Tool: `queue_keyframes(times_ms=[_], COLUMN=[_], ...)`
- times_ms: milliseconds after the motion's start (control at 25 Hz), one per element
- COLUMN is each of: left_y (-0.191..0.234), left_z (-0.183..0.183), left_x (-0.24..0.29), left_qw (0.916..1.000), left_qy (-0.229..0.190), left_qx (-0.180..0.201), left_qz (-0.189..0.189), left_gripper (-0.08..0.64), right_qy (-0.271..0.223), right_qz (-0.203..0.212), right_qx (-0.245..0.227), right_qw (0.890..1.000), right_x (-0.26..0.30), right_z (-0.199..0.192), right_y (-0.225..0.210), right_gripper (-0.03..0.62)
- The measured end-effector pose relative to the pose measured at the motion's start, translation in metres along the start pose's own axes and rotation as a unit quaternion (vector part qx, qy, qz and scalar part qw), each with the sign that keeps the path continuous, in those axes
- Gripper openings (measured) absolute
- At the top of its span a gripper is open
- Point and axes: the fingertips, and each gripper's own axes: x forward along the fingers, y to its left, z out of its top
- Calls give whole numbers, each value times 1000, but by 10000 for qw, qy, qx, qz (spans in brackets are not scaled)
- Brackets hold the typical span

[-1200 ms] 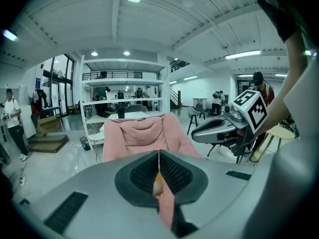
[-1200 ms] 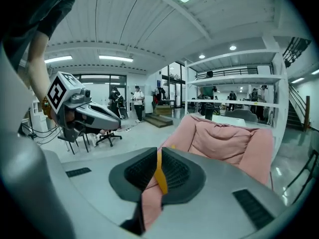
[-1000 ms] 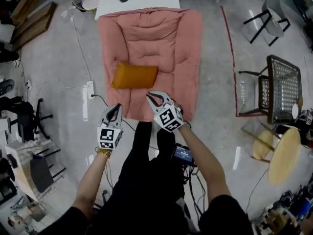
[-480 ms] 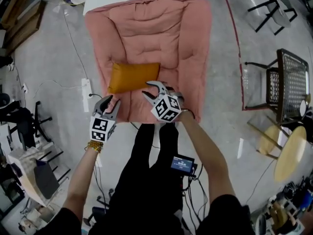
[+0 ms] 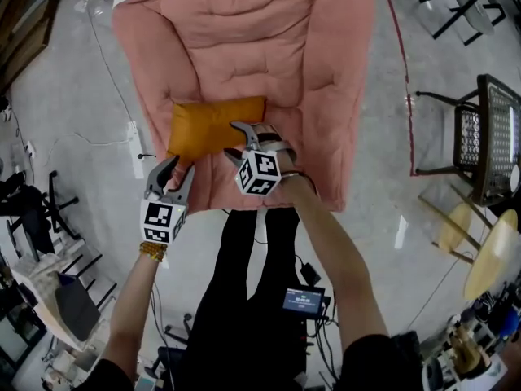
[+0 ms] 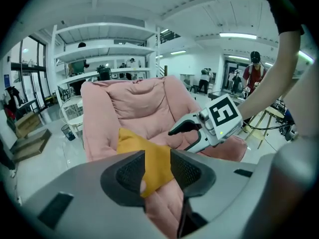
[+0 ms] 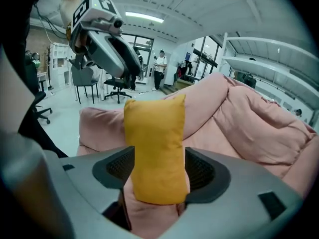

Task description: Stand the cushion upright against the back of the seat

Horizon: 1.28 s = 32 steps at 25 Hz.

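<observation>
— One orange cushion (image 5: pixel 213 126) lies flat on the seat of the pink padded armchair (image 5: pixel 244 39), long side running left to right, clear of the backrest.

— And the grippers?

— Both have just been opening. The left gripper (image 5: pixel 173 172) has its jaws wide at the cushion's left front corner, which shows between the pads unpinched. The right gripper (image 5: pixel 236 142) is spread around the cushion's right end. That end sits between the pads, loose as far as I can tell.

— The room?

— A grey polished floor (image 5: pixel 73 96), with a white power strip (image 5: pixel 134 149) and its cable just left of the armchair. A dark wire-mesh chair (image 5: pixel 488 137) and a round wooden table (image 5: pixel 492 255) stand well off to the right. White shelving (image 6: pixel 107 49) rises behind the armchair. Its contents are too small to tell.

— Anything hidden?

— The head view's top edge cuts off the armchair's back. The right gripper covers the cushion's right front corner.
</observation>
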Motion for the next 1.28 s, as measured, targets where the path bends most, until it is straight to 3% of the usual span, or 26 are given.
queue_keyframes(times_ms=[160, 600, 760, 920, 1080, 1280], left_y=[-7, -11, -4, 3, -3, 4], left_z=[-5, -40, -63, -76, -89, -102], left_x=[10, 36, 47, 52, 51, 43], left_qw=[9998, 9989, 9987, 9976, 9977, 9969], left_qy=[-184, -377, -254, -387, -113, -330], left_qx=[100, -133, -371, -535, -615, -688], left_qz=[0, -251, -247, -220, -252, -186], left_gripper=[149, 149, 149, 149, 149, 149], right_qy=[125, 177, 236, 365, 503, 539], right_qz=[-125, -185, -201, -71, 75, 47], right_qx=[-103, -322, -365, -373, -356, -320], right_qw=[9998, 9992, 9989, 9986, 9981, 9980], right_x=[29, 85, 97, 110, 120, 128], right_z=[-17, -18, -15, -10, -16, -12], right_y=[1, 14, 14, 16, 15, 14], right_gripper=[327, 353, 351, 350, 337, 297])
